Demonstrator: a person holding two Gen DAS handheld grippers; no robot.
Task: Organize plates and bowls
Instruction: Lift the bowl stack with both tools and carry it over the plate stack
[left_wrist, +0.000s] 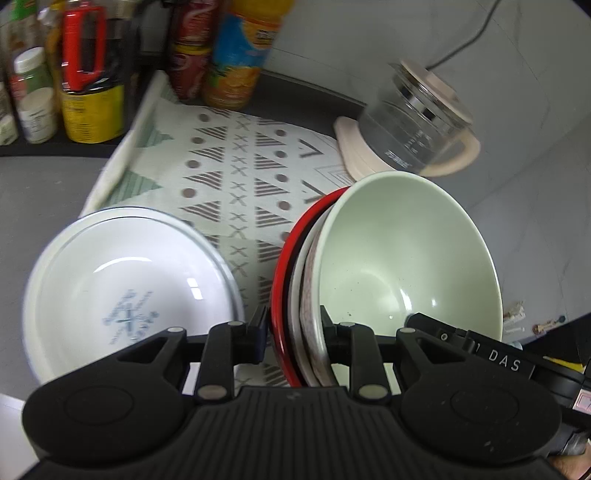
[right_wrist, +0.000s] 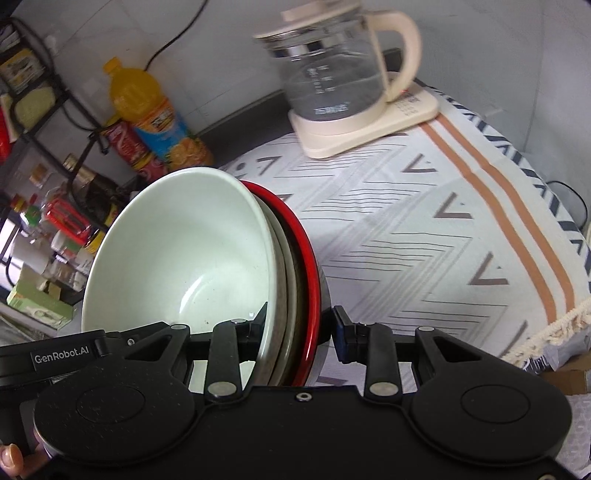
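A stack of dishes is held tilted above the patterned cloth: a pale green bowl (left_wrist: 402, 258) on top, a speckled white plate (left_wrist: 308, 295) and a red plate (left_wrist: 286, 266) under it. My left gripper (left_wrist: 293, 325) straddles one edge of the stack, fingers on both sides. My right gripper (right_wrist: 301, 325) straddles the opposite edge; the green bowl (right_wrist: 184, 251) and red plate (right_wrist: 308, 258) sit between its fingers, with a small gap at the right finger. A white bowl with blue print (left_wrist: 125, 291) lies on the cloth to the left.
A glass kettle on a cream base (right_wrist: 343, 85) stands at the back of the cloth (right_wrist: 443, 229). An orange juice bottle (right_wrist: 155, 114), cans and jars on a rack (left_wrist: 88, 74) crowd the left back. The wall is close behind.
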